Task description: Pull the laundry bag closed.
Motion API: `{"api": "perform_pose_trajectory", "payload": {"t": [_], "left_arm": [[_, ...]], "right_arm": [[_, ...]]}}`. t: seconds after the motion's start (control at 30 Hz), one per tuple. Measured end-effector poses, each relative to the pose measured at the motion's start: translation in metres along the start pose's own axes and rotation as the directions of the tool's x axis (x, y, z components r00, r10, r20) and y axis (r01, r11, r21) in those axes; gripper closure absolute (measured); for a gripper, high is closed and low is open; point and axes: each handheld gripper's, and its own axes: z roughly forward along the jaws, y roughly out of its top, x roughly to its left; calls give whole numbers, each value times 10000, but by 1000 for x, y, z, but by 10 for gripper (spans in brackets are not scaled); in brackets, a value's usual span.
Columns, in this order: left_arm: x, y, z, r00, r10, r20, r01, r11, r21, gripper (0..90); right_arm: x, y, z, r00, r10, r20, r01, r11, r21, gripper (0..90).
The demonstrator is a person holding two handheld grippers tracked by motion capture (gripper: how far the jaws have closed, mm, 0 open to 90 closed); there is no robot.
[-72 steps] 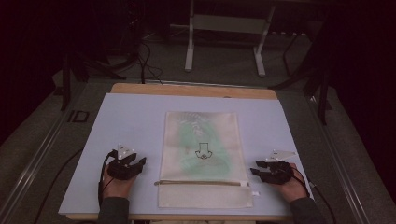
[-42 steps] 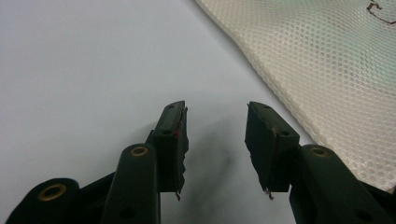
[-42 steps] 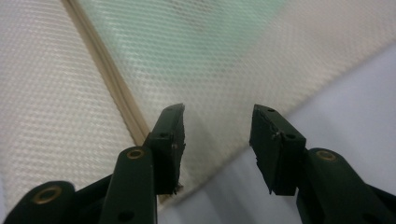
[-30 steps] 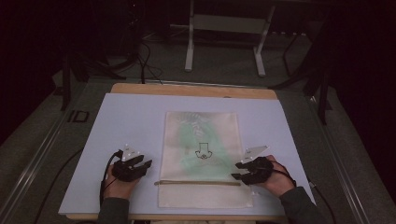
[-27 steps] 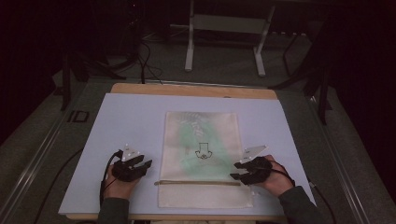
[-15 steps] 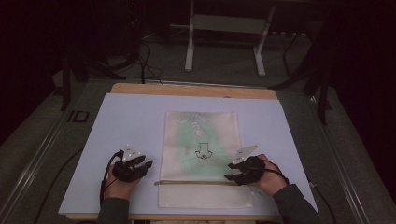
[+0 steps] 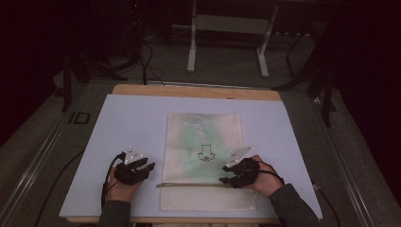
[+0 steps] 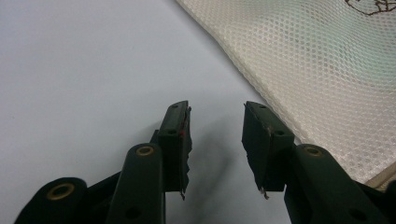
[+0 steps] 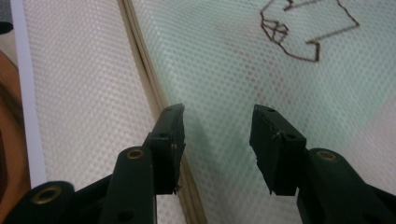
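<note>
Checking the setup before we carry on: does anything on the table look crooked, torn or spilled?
Nothing stands out. The mesh bag lies flat and square on the white mat, zipper strip straight, no tear or spill visible. Both claws are open, holding nothing.

Right hand-held gripper (image 7: 226, 180) shifted onto mesh bag (image 7: 204, 137), left hand-held gripper (image 7: 147, 167) jaws narrowing

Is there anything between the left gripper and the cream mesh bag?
No. The left gripper view shows bare pale-blue table surface between left gripper and mesh bag.
</note>
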Motion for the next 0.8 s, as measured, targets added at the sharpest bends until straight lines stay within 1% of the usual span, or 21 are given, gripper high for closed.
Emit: {"api": "perform_pose_trajectory", "payload": {"t": [0.17, 0.37, 0.57, 0.8], "left_arm": [[0, 0, 0, 10000, 17, -4, -17, 10000, 11, 608], [0, 0, 0, 10000, 32, 12, -32, 10000, 42, 608], [0, 0, 0, 10000, 27, -5, -27, 10000, 15, 608], [0, 0, 0, 10000, 26, -1, -26, 10000, 19, 608]], "right_arm": [[3, 7, 5, 9996, -260, -112, 261, 9996, 75, 560], [6, 13, 9, 9989, -420, -227, 421, 9991, 53, 558], [9, 18, 13, 9983, -478, -330, 479, 9989, -1, 557], [13, 27, 18, 9965, -698, -466, 697, 9976, -33, 557]]}}
